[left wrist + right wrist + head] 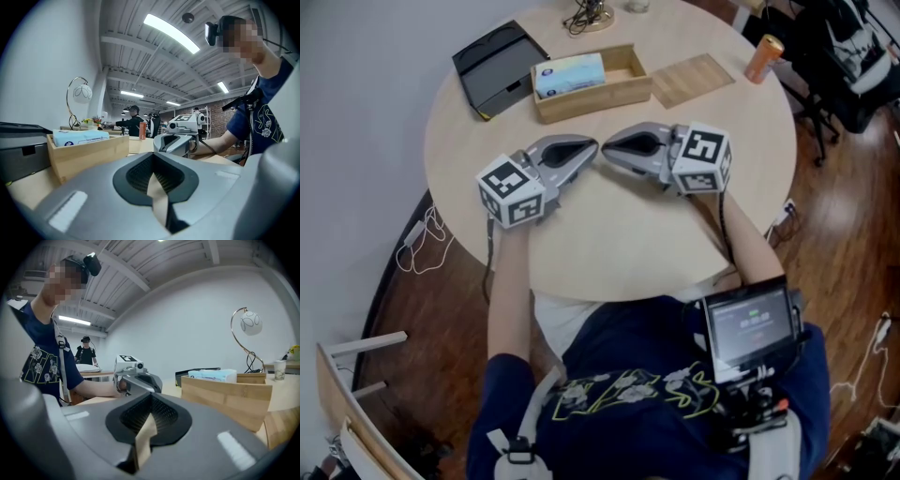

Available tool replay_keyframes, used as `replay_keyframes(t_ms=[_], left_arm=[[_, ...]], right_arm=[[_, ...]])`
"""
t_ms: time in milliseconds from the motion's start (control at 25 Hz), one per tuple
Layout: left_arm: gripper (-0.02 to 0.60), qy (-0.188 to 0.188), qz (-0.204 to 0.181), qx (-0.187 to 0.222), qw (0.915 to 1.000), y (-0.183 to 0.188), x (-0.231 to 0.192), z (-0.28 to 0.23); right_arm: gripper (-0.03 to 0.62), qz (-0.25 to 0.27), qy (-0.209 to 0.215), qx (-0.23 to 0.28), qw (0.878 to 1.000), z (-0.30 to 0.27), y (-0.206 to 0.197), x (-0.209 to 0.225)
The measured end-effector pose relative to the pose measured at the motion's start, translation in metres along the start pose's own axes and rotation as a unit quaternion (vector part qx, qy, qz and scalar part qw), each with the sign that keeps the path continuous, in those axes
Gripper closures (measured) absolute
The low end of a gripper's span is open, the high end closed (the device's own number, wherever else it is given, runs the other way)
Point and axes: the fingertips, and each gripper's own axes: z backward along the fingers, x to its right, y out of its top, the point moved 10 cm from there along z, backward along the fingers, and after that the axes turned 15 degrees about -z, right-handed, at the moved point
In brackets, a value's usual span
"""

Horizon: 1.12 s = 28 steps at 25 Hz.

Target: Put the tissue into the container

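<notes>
A light-blue tissue pack (569, 74) lies in the left half of the open wooden container (628, 91) at the far side of the round table (609, 244). It shows as tissue pack (79, 137) in the left gripper view and tissue pack (213, 375) in the right gripper view. My left gripper (592, 148) and right gripper (607, 147) rest on the table just in front of the container, tips nearly touching each other. Both are shut with nothing between the jaws.
A black box (495, 66) sits left of the container. A wooden lid (692, 80) lies to its right, and an orange can (763, 58) stands near the table's right edge. A small lamp base (587, 17) is at the back.
</notes>
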Motion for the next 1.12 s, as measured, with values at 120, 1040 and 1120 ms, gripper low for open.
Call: replay_keyframes(t_ms=[120,1040,1120], left_arm=[[0.577,-0.001,0.003,0.001,1.0,-0.0017,0.0011,0.0007],[0.577,-0.003,-0.002,0.003,1.0,-0.0016,0.0041,0.0048],[0.577,-0.003,-0.001,0.002,1.0,-0.0016,0.0039,0.005]], right_arm=[[0.592,-0.001,0.0,-0.001,1.0,-0.0008,-0.0009,0.0006],[0.592,0.001,-0.017,0.002,1.0,-0.0025,-0.0013,-0.0038],[0.592,0.001,-0.016,0.002,1.0,-0.0027,-0.0008,-0.004]])
